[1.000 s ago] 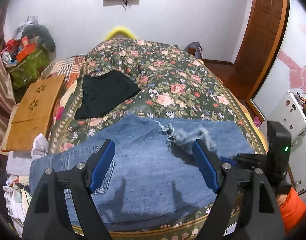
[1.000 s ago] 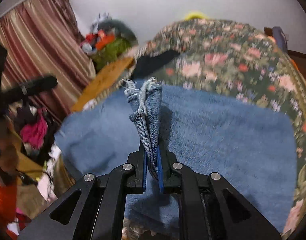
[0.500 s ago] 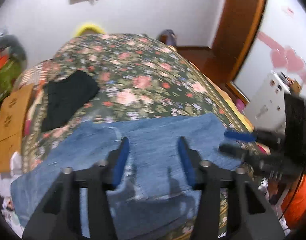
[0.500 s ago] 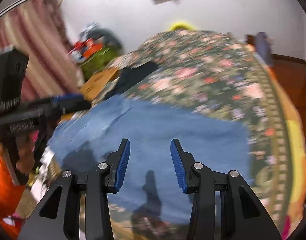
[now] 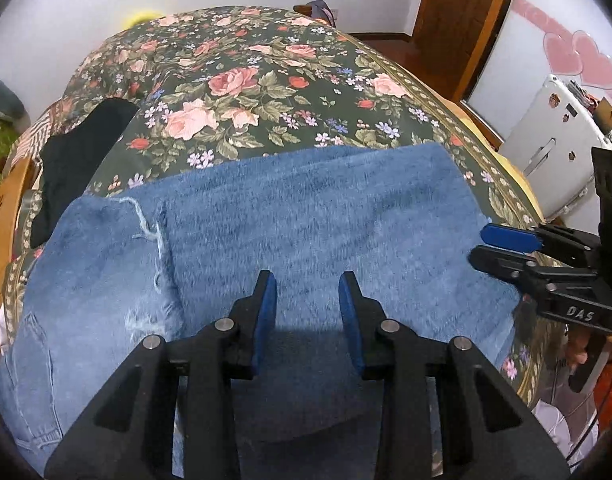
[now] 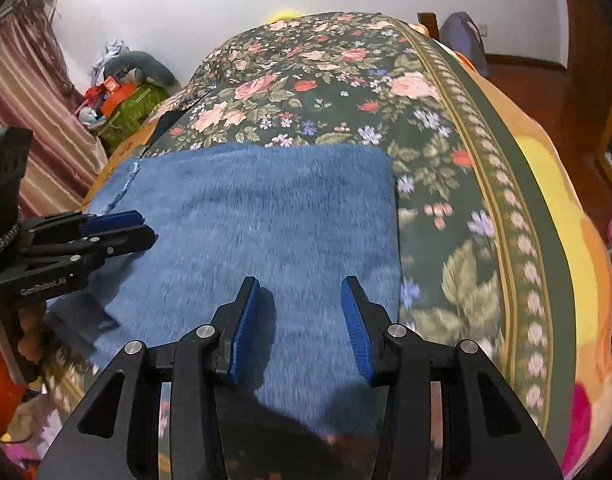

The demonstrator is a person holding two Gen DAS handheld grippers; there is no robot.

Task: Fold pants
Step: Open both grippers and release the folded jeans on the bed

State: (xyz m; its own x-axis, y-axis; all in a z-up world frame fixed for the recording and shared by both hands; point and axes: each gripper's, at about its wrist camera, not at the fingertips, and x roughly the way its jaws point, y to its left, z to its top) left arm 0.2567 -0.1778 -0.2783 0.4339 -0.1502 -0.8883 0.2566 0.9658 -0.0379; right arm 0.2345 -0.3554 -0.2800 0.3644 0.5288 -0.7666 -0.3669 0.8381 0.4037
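Left wrist view shows the pants (image 5: 306, 216) folded flat on the bed (image 5: 266, 80); left claw (image 5: 307, 300) and right claw (image 6: 302, 312) both hang apart, empty; a careless next grab may catch one layer and undo the fold.

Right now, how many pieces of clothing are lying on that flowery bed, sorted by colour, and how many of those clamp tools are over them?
Blue denim pants: 1
Black garment: 1
Grippers, left gripper and right gripper, both open over the pants: 2
Total: 4
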